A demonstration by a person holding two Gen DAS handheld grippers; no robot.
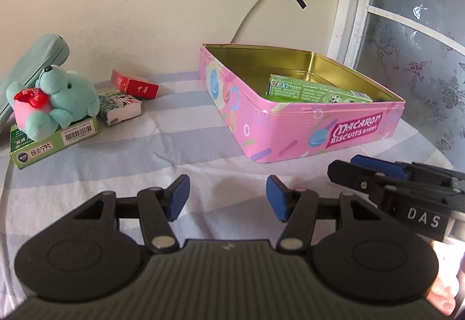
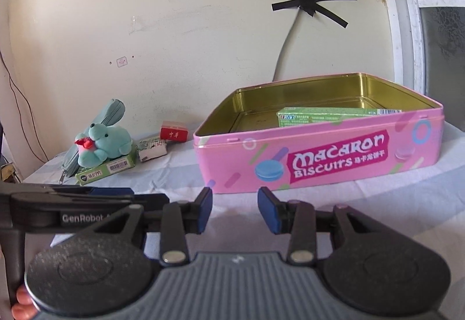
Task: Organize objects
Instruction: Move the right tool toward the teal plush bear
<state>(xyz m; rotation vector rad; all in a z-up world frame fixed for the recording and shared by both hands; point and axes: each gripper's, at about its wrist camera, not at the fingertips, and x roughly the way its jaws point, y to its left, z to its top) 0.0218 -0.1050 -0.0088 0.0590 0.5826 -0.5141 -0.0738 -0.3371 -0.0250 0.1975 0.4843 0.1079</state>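
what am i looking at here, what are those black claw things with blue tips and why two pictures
The black claws are hand-held grippers, not a robot: a person holds one in each hand. Each carries a wide-angle camera looking out along its two fingers, hence two pictures of the same striped table cloth.

The left gripper fills the foreground of its own picture, the right gripper of the other. Both stand open with nothing between the blue pads; nothing is held.

On the cloth stands an open pink biscuit tin containing a green box. Further left lie a teal plush toy on a green medicine box, a red pack, a tissue pack and a teal pencil case.
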